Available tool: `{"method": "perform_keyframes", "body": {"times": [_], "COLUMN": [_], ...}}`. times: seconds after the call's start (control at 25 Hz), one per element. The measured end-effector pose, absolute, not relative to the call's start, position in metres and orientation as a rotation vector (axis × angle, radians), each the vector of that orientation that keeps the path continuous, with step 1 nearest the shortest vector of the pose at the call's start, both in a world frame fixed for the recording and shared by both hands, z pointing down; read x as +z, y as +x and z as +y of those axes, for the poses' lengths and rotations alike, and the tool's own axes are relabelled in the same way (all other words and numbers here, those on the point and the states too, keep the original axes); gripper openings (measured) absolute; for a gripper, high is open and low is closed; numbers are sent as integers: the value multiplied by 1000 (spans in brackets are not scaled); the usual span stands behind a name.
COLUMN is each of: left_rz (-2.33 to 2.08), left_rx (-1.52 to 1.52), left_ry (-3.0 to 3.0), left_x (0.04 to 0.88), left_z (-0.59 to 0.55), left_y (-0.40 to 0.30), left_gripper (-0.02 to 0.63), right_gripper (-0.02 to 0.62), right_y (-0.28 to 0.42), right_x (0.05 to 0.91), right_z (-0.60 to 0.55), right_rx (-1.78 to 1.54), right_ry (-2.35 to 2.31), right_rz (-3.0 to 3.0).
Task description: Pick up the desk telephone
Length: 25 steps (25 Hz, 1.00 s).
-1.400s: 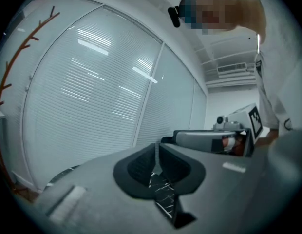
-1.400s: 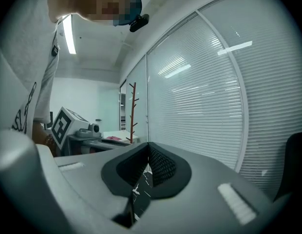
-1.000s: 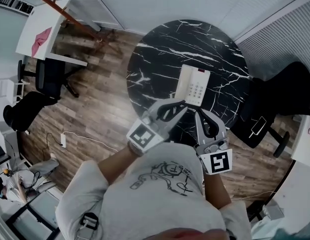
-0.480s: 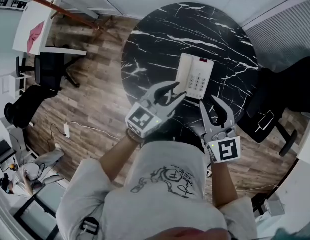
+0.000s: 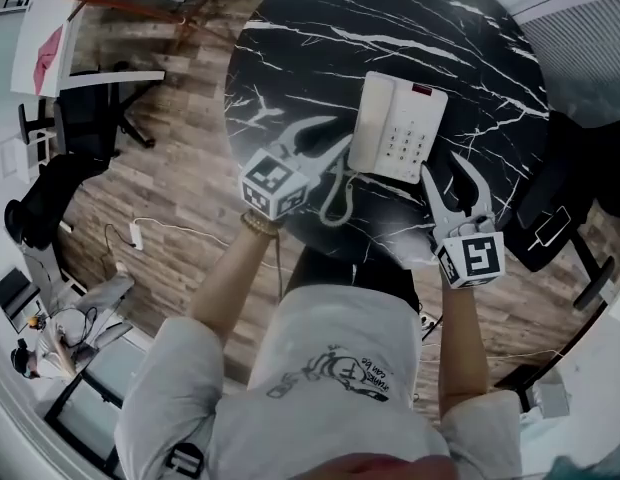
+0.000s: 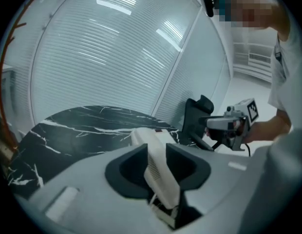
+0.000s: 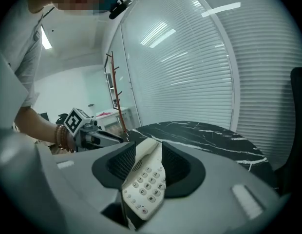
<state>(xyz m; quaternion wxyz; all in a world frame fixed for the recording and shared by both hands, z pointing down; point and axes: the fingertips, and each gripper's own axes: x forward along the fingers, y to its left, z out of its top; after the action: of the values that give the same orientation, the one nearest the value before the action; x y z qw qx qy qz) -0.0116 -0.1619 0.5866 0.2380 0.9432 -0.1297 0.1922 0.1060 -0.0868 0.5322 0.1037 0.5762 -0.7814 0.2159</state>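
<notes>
A cream desk telephone (image 5: pixel 400 128) lies flat on the round black marble table (image 5: pixel 320 28), handset on its left side, keypad up. A coiled cord (image 5: pixel 335 198) trails from its near left corner. My left gripper (image 5: pixel 335 136) sits just left of the phone; its jaws are closing, apart, with nothing between them. My right gripper (image 5: pixel 452 171) is at the phone's near right corner; its jaws are opening and hold nothing. In the left gripper view the telephone (image 6: pixel 158 172) shows side-on ahead of the jaws, and in the right gripper view the telephone (image 7: pixel 146 184) shows its keypad.
A black office chair (image 5: pixel 580 188) stands close to the table's right edge. Another black chair (image 5: pixel 85 118) and a white desk (image 5: pixel 50 28) stand at the left on the wooden floor. A white power strip (image 5: pixel 137 236) with a cable lies on the floor.
Both grippers have come down from in front of my chest to the table and spread apart, one to each side of the phone. Their jaws have parted.
</notes>
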Motion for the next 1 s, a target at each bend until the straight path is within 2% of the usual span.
{"method": "perform_keyframes", "body": {"times": [0.2, 0.48, 0.64, 0.72, 0.8, 1.0], "left_rz": [-324, -180, -59, 21, 85, 125], "left_rx": [626, 620, 514, 440, 380, 472], "left_ry": [2536, 2461, 2382, 2334, 2295, 2313], "left_x": [641, 666, 661, 654, 648, 659], "left_z": [-174, -178, -173, -169, -163, -149], "left_y": [-12, -5, -7, -6, -2, 22], "left_gripper": [121, 174, 255, 342, 380, 387], "right_gripper": [188, 237, 271, 285, 292, 301], "right_y": [115, 127, 128, 129, 129, 127], "right_x": [590, 640, 655, 662, 668, 683], "right_z": [-88, -90, -91, -92, -92, -94], "right_rx": [751, 895, 959, 984, 1013, 1036], "right_ry": [1667, 1657, 1649, 1644, 1633, 1594], "right_rz": [-2272, -2256, -2270, -2286, -2284, -2294]}}
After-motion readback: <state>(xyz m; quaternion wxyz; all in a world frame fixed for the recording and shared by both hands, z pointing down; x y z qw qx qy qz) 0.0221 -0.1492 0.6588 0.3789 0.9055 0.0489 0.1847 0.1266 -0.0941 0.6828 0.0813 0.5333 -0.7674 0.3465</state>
